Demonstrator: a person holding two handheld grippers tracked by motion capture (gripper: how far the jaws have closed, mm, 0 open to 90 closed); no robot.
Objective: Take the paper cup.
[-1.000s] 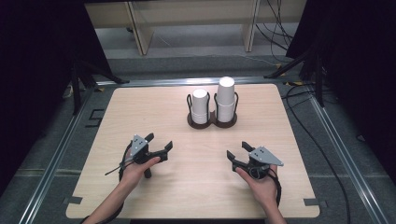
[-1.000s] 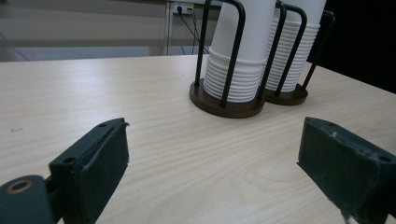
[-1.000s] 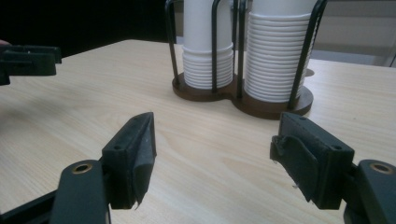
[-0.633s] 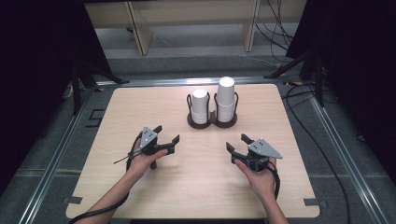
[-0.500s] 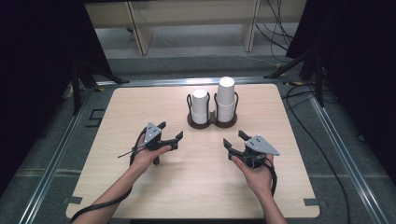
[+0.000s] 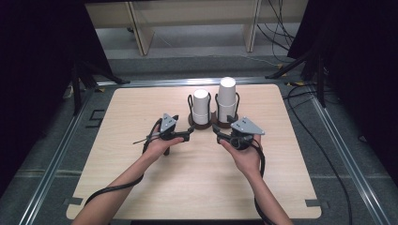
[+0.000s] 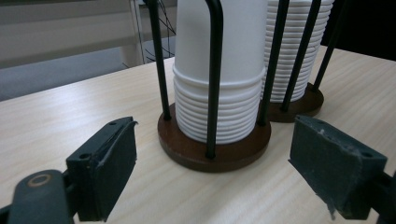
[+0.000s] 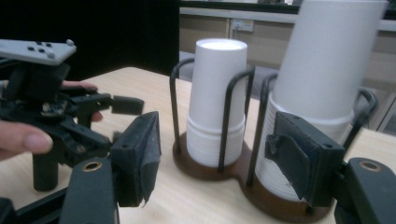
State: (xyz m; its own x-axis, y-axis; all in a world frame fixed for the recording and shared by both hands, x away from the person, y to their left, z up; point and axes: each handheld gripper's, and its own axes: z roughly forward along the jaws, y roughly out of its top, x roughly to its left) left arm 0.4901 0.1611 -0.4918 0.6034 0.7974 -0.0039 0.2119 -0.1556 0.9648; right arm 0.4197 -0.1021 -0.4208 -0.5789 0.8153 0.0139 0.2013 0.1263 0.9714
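Two stacks of white paper cups stand side by side in a black wire holder with round brown bases (image 6: 191, 123). The shorter stack (image 6: 201, 106) is on the left, the taller stack (image 6: 227, 99) on the right. My left gripper (image 6: 184, 128) is open just in front of the shorter stack (image 7: 219, 70), its jaws apart on either side of the brown base (image 7: 187, 149) without touching it. My right gripper (image 6: 219, 134) is open too, close to the taller stack (image 8: 327, 70), with the shorter stack (image 8: 217, 107) in view between its jaws. Nothing is held.
The holder stands at the back middle of a light wooden table (image 6: 141, 187) with a metal frame (image 6: 56, 154) around it. Dark curtains and cables (image 6: 324, 140) flank the table. In the right gripper view the left gripper (image 8: 60, 116) and a hand sit close at the left.
Both grippers have moved forward and inward from the middle of the table to just in front of the cup holder. Both stayed open.
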